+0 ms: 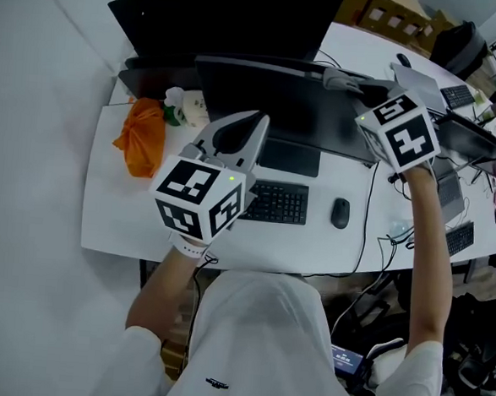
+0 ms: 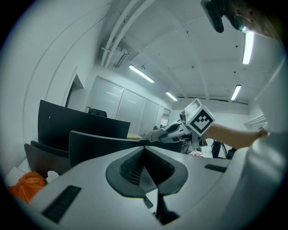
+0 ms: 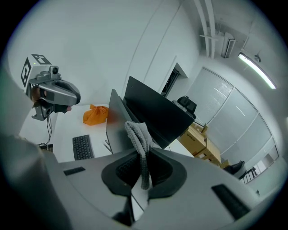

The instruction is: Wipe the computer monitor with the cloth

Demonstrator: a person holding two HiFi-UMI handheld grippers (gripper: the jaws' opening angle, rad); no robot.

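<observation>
While the right claw [image 3: 143, 157] is clamped on the cloth [image 3: 138, 134] at the monitor's [image 1: 305, 112] far right top edge, seemingly touching it, and the left claw [image 2: 145, 155] hangs closed and empty over the desk [image 1: 119, 218], wiping looks barely begun, so next the cloth should be dragged across the screen.

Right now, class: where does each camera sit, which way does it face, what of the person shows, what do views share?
Head view: on the head, steeply down at desk, monitor, keyboard; shows torso, arms, left gripper, right gripper.
Left gripper view: on the left gripper, along its shut jaws over the monitor; shows right gripper, forearm.
Right gripper view: on the right gripper, along jaws clamping the cloth; shows left gripper.
Shared: orange bag, in all three.
</observation>
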